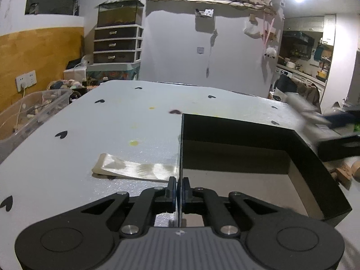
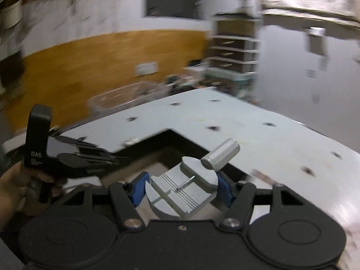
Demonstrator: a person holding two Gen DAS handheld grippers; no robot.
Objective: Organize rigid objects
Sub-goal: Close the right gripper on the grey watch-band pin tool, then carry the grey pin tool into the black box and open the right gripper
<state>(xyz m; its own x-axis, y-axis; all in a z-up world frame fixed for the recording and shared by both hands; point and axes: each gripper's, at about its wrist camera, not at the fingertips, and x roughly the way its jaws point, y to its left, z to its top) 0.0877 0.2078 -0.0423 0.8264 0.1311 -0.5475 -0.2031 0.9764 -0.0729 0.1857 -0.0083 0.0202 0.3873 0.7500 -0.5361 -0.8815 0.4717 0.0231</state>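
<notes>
Your left hand-held gripper point(image 1: 179, 191) is pinched narrow on the near wall of the black box point(image 1: 315, 171), which sits on the table point(image 1: 112, 123) at about 2 o'clock in the left wrist view. Your right hand-held gripper point(image 2: 181, 187) holds a grey metal tool point(image 2: 182, 193) with a knurled knob point(image 2: 221, 156) over the box's near side. A folded cloth point(image 1: 132, 168) lies just beside the box at 10 o'clock. Farther off, blurred, a clear bin point(image 1: 29, 114) seems to stand beside the table.
</notes>
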